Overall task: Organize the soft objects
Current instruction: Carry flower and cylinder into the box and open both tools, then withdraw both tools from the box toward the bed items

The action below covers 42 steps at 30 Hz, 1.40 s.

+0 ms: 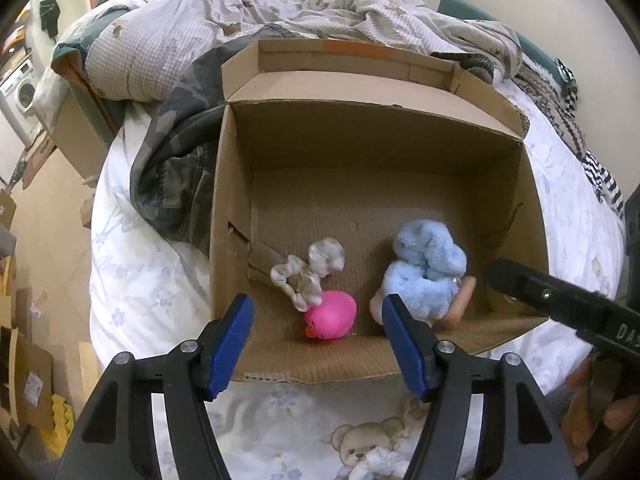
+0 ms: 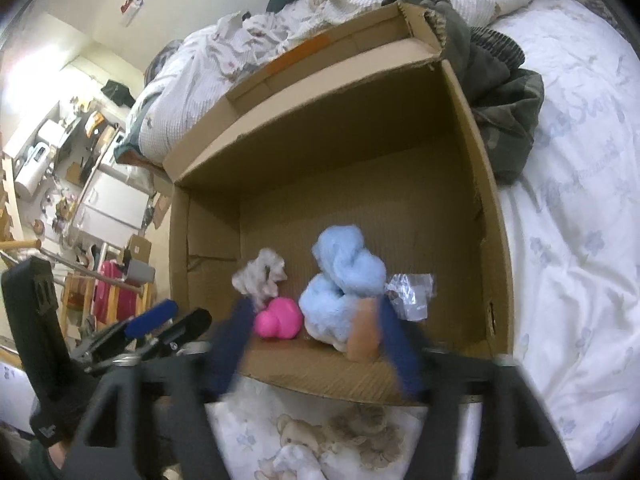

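The left tool (image 1: 318, 314) hangs over the near rim of the cardboard box (image 1: 224, 208), its blue pads spread wide with nothing between them. That reads as a hand that has nothing to carry and waits above the box mouth.

Going left to right inside the box, all the soft things sit bunched along the near wall. First comes a crumpled grey-white scrunchie (image 1: 310, 272), resting on and touching the pink rubber duck (image 1: 332, 316) just below it. Next is the fluffy blue plush (image 1: 424, 272), apart from the duck by a strip of bare box floor. Pressed against the plush's right side lies a peach-coloured roll (image 1: 462, 300); in the right wrist view a bit of crinkled clear wrapper (image 2: 412, 292) shows beside it.

The right tool (image 2: 316, 320) is blurred in its own view, but its blue pads stand well apart with the plush and the roll only seen beyond them, so it too looks free of load.

The box sits on a bed (image 1: 136, 300) with a bear-print sheet. A camouflage garment (image 1: 176, 168) is heaped against the box's left wall, with rumpled bedding (image 1: 280, 4) behind. The far half of the box floor is bare, so I judge more items would fit there; the raised back flap could hinder a reach from behind.
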Each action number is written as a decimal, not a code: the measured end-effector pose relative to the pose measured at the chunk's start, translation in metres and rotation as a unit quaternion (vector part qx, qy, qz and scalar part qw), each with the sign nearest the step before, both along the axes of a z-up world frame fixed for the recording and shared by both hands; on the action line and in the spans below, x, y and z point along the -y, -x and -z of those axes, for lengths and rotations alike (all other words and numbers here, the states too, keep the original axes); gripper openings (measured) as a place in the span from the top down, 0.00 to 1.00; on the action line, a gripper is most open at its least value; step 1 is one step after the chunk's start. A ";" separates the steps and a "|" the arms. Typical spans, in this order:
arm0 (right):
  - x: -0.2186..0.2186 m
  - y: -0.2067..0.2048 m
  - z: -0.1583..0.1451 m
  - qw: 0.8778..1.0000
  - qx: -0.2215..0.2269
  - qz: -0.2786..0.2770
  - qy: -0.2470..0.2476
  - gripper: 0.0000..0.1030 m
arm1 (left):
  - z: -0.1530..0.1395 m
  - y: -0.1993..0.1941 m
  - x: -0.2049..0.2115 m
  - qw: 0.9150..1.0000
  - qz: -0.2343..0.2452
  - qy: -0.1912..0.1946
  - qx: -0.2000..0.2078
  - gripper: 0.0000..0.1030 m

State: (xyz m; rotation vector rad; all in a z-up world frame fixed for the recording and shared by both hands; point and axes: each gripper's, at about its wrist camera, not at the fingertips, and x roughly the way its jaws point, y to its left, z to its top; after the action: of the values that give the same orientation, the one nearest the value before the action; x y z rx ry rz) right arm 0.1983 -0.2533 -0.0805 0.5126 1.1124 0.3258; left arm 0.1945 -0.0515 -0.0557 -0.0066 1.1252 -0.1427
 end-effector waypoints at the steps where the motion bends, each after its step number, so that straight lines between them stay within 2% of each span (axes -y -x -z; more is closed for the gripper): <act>1: 0.000 0.000 0.000 1.000 -0.002 0.000 0.000 0.28 | 0.000 0.000 -0.001 1.000 -0.002 0.001 0.002 0.38; 2: 0.000 -0.001 0.000 1.000 -0.004 0.001 0.001 0.26 | -0.001 0.000 -0.002 1.000 -0.003 0.003 0.003 0.38; 6: -0.001 0.002 -0.003 1.000 0.006 0.004 0.009 0.08 | -0.002 0.001 -0.005 1.000 -0.010 0.008 0.008 0.38; 8: -0.002 0.003 -0.007 1.000 0.017 0.003 0.016 0.06 | -0.003 0.002 -0.008 1.000 -0.015 0.010 0.012 0.38; 20: -0.002 0.013 -0.013 0.999 0.024 0.009 0.027 0.06 | -0.018 0.021 -0.023 0.999 -0.025 0.013 0.027 0.38; 25: -0.001 0.022 -0.015 0.999 0.022 0.009 0.034 0.05 | -0.023 0.043 -0.029 0.999 -0.025 0.021 0.026 0.35; 34: -0.002 0.042 -0.020 0.998 0.026 0.004 0.054 0.03 | -0.027 0.071 -0.028 0.999 -0.012 0.009 0.041 0.33; 42: -0.004 0.061 -0.014 0.998 0.018 -0.005 0.065 0.03 | -0.021 0.084 -0.037 0.999 -0.031 0.021 0.030 0.32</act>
State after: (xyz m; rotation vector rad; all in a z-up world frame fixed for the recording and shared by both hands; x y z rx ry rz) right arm 0.1373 -0.2489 -0.0662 0.3845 1.0932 0.2697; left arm 0.1107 -0.0143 -0.0349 -0.0742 1.0598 -0.1095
